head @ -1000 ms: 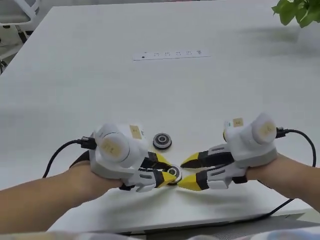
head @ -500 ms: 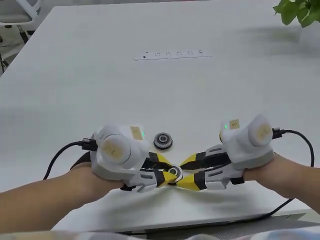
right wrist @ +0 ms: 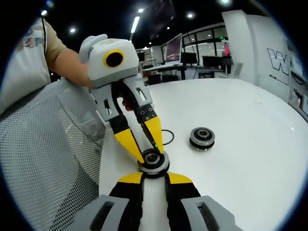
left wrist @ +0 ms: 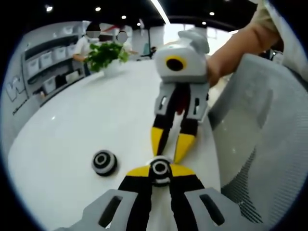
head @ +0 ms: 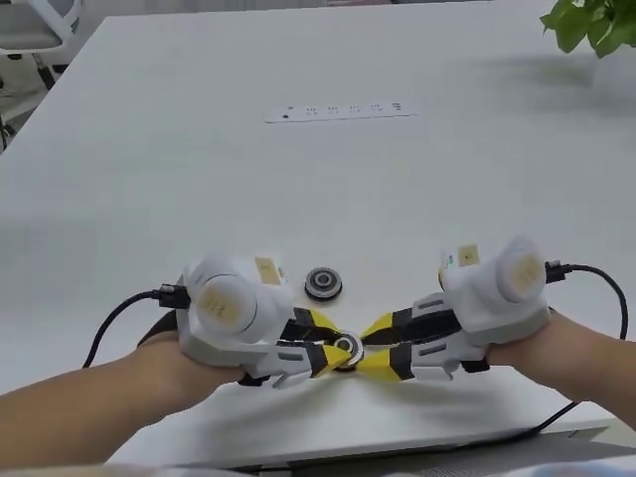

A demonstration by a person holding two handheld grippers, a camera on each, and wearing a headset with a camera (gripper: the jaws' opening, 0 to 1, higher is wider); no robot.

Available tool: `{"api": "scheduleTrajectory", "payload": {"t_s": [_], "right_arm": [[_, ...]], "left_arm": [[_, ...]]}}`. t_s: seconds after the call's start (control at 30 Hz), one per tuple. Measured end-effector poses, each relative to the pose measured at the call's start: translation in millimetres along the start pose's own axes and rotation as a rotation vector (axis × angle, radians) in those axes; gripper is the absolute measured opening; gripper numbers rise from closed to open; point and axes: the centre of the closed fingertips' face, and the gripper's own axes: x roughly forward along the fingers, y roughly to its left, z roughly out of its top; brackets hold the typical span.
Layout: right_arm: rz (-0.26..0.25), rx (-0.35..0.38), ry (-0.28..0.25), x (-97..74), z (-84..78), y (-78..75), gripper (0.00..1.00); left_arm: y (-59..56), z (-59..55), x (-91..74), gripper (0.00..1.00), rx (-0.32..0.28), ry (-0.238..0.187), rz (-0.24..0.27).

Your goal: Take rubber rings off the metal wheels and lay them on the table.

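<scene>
Nearby: spare wheel (head: 322, 281), loose ring (right wrist: 168, 137). Left gripper (head: 336, 355) clamps wheel (head: 345, 347), axle upright; right gripper (head: 370, 355) narrow on rim, I can't confirm grip.

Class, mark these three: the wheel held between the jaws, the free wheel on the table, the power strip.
held wheel (head: 345, 347), head view, its hub.
free wheel (head: 323, 282), head view, its centre.
power strip (head: 341, 109), head view, its middle.
</scene>
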Motion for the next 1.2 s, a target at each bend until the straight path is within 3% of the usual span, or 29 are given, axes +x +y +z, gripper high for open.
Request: {"api": "scheduleTrajectory", "payload": {"t_s": [0.1, 0.4, 0.6, 0.8, 1.2], "right_arm": [[-0.007, -0.003, 0.003, -2.1, -1.2, -2.0, 0.03], [-0.019, 0.043, 0.013, -0.4, -2.1, -4.5, 0.00], [-0.025, 0.222, -0.027, -1.3, -2.7, -7.7, 0.00], [-0.014, 0.344, -0.068, -3.1, -3.5, -10.1, 0.00], [-0.010, 0.457, -0.115, -4.4, -0.3, -14.5, 0.00]], "left_arm": [[0.1, 0.1, -0.1, 0.13, 0.003, 0.002, 0.000], [0.7, -0.5, -0.2, 0.13, -0.006, 0.001, 0.008], [0.5, -0.5, -0.2, 0.13, 0.020, 0.010, 0.015], [1.3, -0.5, 0.3, 0.13, 0.020, 0.013, 0.017], [1.7, -0.8, 0.6, 0.13, 0.026, 0.020, 0.022]]}}
